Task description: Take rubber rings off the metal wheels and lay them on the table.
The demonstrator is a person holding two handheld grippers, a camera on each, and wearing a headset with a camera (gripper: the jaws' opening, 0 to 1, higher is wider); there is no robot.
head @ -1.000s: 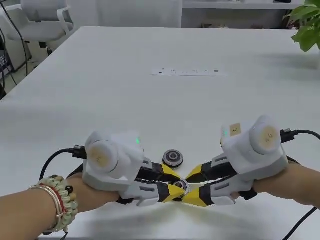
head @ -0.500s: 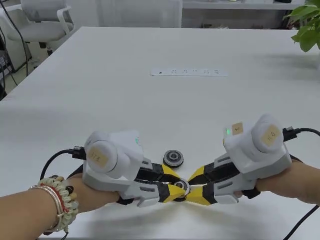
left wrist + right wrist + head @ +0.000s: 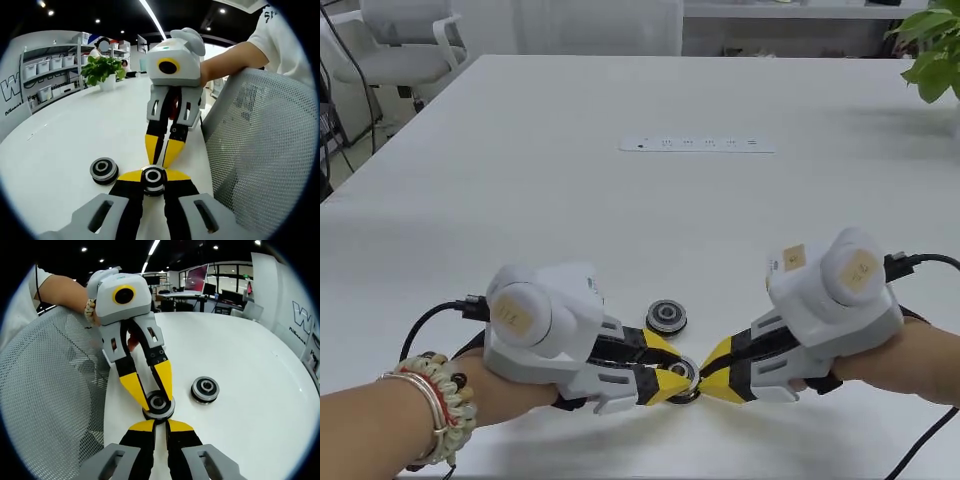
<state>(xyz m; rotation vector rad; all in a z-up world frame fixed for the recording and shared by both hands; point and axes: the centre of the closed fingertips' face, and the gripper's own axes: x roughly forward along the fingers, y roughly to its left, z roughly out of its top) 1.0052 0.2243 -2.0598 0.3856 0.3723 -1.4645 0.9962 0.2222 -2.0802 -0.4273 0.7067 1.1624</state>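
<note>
Grippers meet nose to nose low over the counter (image 3: 620, 230). The left gripper (image 3: 663, 380) is clamped across a wheel (image 3: 681, 372), one yellow tip on either side, with the wheel's flat face turned up. The right gripper (image 3: 713, 372) comes at it from directly opposite. Its jaws are drawn almost together, and the tips touch the rim on the side farthest from the left gripper.

So the rubber ring (image 3: 154, 190) sits straight ahead of the right gripper's tips. To my eye that is the gripper placed to peel, by drawing back along its own length while the left one holds the wheel firm.

From the left gripper view you can see the right gripper's jaws narrow to a point at the wheel's far edge. The right gripper view instead shows the slim slit between its own tips. Neither tells me whether a lip of rubber is actually nipped.

A second wheel (image 3: 666, 316), with a dark band round it, lies just off the left gripper's left side, touching neither gripper.
</note>
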